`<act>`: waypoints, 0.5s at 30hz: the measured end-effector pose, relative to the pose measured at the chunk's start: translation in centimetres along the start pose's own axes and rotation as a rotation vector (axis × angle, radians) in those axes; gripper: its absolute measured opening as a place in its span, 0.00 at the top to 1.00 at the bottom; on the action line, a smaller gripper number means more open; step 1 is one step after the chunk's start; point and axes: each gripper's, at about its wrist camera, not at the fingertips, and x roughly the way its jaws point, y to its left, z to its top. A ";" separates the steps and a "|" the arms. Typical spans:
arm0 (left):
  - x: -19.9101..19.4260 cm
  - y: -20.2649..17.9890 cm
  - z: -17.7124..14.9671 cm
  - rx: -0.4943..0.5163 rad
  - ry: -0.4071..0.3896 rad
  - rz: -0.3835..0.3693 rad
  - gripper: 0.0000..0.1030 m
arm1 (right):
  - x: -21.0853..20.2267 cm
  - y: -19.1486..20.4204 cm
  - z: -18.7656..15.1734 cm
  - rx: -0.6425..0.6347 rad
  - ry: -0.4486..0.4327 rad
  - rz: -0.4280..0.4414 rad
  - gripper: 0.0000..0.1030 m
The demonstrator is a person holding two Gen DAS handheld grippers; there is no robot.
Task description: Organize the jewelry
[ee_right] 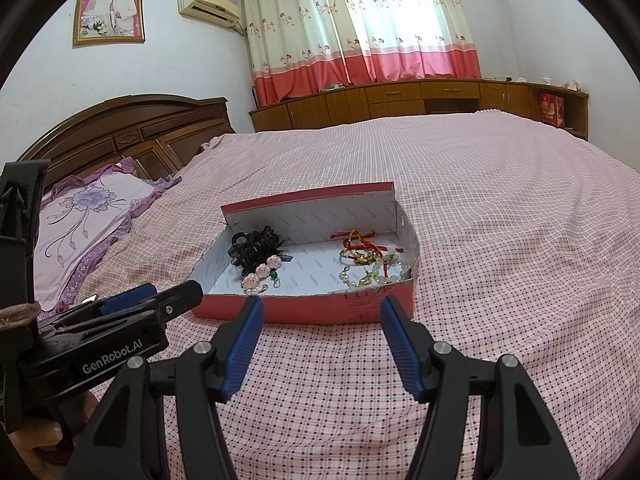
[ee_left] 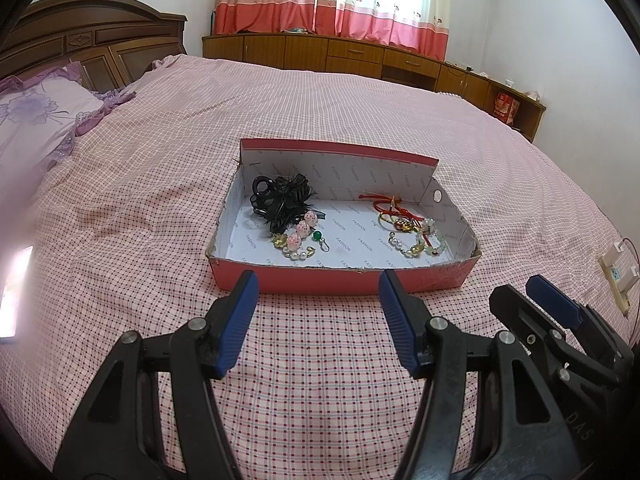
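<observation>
Here, a pink cardboard box [ee_left: 340,280] sits open on the checked bedspread [ee_left: 320,360], and all the jewelry in sight lies inside it; a black feathery hair clip [ee_left: 280,200] rests toward the left rear, with a string of pink and pearl beads [ee_left: 300,240] touching its near edge; a bundle of red cords [ee_left: 394,208] and a pale green beaded bracelet [ee_left: 424,244] lie tangled together at the right end. The left gripper [ee_left: 316,304] hovers just short of the box's near wall, jaws spread wide and holding nothing; the right gripper [ee_right: 322,328] hangs beside it in the same pose, likewise spread and empty, its side visible at the right edge of the left view.

The scene fits two readings: pieces waiting to be sorted out of their two heaps, or pieces already gathered into the box and the hands drawn back; the pictures do not settle which. Should sorting go on, the handling would likely reward care; the cords and beads look soft and prone to snagging, so a pinch on a single strand near its middle, lifted slowly, seems wiser than a grab at the heap; the light box may slide on the bedding, so one gripper steadying its wall would help.
</observation>
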 end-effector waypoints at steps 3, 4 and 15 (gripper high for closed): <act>0.0 0.0 0.0 0.000 -0.001 0.001 0.47 | 0.0 0.0 0.0 0.001 0.001 0.000 0.39; 0.0 0.0 0.0 0.000 -0.001 0.000 0.47 | 0.0 0.1 0.0 0.001 0.000 0.001 0.39; 0.0 0.1 -0.2 0.001 0.002 0.003 0.47 | 0.0 0.0 0.0 0.001 0.000 0.001 0.39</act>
